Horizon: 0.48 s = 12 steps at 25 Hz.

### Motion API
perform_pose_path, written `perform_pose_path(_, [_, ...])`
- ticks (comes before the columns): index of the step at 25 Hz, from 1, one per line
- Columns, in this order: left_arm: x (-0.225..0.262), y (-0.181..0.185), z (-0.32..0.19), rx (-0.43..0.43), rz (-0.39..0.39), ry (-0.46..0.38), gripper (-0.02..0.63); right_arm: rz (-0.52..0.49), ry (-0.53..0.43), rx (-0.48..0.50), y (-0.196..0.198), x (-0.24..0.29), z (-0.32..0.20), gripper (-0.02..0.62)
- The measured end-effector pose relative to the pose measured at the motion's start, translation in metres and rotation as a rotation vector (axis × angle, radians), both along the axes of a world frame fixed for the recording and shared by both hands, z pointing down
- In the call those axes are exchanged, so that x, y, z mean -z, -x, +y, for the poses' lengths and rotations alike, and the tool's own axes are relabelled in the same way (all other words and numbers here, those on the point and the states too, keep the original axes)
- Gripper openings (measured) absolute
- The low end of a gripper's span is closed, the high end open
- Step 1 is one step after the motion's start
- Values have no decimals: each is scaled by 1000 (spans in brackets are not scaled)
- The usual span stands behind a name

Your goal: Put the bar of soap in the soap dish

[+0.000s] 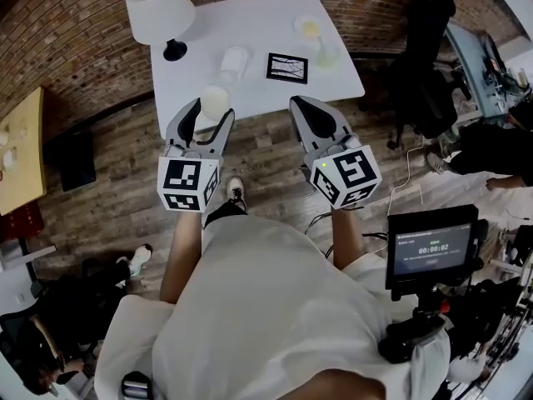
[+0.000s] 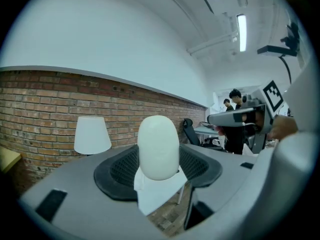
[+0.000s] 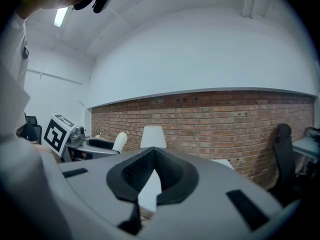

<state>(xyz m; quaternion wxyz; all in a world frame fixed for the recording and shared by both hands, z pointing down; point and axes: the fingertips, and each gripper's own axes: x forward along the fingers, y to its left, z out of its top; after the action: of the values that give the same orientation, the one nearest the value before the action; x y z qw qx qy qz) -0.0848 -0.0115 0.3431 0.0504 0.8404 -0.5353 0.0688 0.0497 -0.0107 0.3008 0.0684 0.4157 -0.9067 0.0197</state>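
A pale cream oval bar of soap stands on end between the fingers of my left gripper, which is shut on it and held in the air in front of the white table's near edge. In the left gripper view the soap fills the gap between the black pads. A small white dish-like object lies on the table just beyond the soap. My right gripper hovers beside the left one, shut with nothing in it; in its own view the right gripper shows its tips touching.
On the table stand a white lamp at the far left, a black-framed picture, a round dish with something yellow and a glass. A black office chair is at the right, a screen on a stand near right.
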Motion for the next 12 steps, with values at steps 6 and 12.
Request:
perform_pose_path(6, [-3, 6, -31, -19, -4, 7, 256, -59, 55, 19, 10, -4, -24, 4])
perform_pose_path(12, [-6, 14, -64, -28, -11, 17, 256, -68, 52, 8, 19, -7, -51, 4])
